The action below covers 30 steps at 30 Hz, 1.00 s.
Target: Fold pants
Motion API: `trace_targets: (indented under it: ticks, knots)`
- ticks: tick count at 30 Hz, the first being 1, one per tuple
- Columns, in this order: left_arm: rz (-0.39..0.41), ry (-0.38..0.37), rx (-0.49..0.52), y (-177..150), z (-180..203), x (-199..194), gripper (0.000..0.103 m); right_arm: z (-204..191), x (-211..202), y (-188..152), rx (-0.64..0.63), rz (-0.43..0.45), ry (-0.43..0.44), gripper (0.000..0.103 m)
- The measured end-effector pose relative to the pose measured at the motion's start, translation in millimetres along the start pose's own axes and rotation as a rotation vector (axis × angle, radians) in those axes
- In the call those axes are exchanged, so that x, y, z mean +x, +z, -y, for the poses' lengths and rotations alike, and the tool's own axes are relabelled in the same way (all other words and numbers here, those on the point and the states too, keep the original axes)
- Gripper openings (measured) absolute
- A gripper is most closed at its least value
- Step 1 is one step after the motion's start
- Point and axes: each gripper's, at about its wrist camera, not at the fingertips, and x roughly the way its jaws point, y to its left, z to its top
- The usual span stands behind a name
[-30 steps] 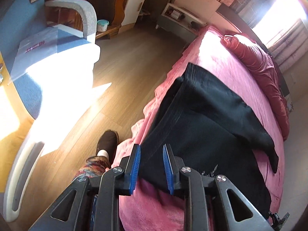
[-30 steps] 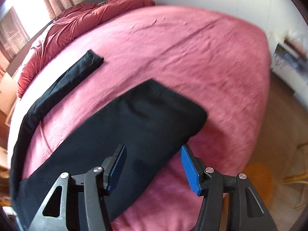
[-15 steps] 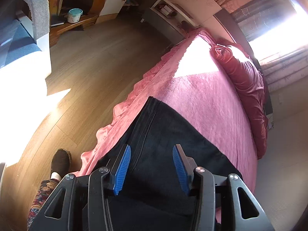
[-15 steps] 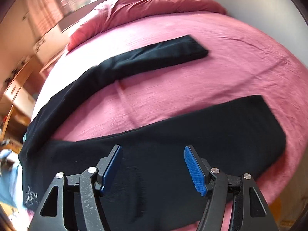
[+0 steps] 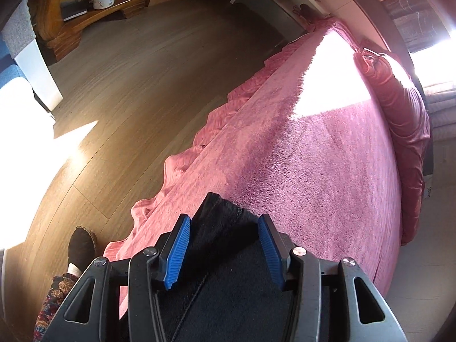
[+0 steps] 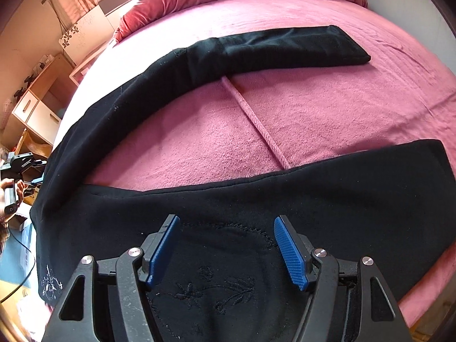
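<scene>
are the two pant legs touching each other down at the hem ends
Apart. The right wrist view shows bare pink bedspread between the far leg and the near leg at the hems; they join only toward the waist.

Left gripper [image 5: 223,249] tilted steeply down, jaws apart after just opening, blue pads [image 5: 178,252] clear of cloth between them. Right gripper [image 6: 228,253] tilted steeply down, jaws just widened, nothing gripped. Person's foot [image 5: 81,245] on floor.
</scene>
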Motion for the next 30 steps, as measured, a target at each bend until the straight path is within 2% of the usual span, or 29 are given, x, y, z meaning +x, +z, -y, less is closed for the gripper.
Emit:
trace_targets:
  ticks: [2, 3, 4, 5, 7, 12, 13, 15, 19, 22, 24, 30]
  knots:
    - [-0.006, 0.019, 0.005, 2, 3, 9, 0.048, 2, 2, 0, 0.009, -0.011, -0.005, 0.07]
    - [0.009, 0.02, 0.012, 2, 5, 8, 0.042, 3, 2, -1, 0.009, -0.015, -0.009, 0.07]
    - [0.022, 0.002, 0.03, 1, 9, 6, 0.024, 3, 2, -1, 0.006, -0.016, -0.014, 0.07]
    - [0.043, 0.004, 0.058, -1, 13, 1, 0.016, 4, 3, 0, 0.002, -0.018, -0.02, 0.07]
    - [0.11, 0.013, 0.132, -10, 23, -16, 0.011, 6, 3, 1, 0.002, -0.018, -0.023, 0.07]
    - [0.282, -0.118, 0.306, -56, 36, -85, 0.01, 7, 4, 16, 0.011, 0.0, -0.003, 0.07]
    - [0.304, -0.164, 0.347, -68, 37, -101, 0.01, 7, 4, 21, 0.017, 0.003, 0.006, 0.07]
    - [0.31, -0.273, 0.424, -93, 40, -128, 0.009, 5, 5, 31, 0.033, 0.01, 0.043, 0.07]
    - [0.27, -0.48, 0.559, -151, 28, -167, 0.009, -3, 7, 62, 0.053, 0.034, 0.131, 0.069]
    - [0.237, -0.543, 0.609, -188, 11, -185, 0.008, -14, 11, 93, 0.049, 0.04, 0.187, 0.06]
    - [0.229, -0.558, 0.626, -209, 1, -193, 0.008, -22, 13, 113, 0.058, 0.043, 0.225, 0.054]
    - [0.214, -0.574, 0.632, -239, -31, -211, 0.008, -54, 31, 180, 0.098, 0.048, 0.311, 0.049]
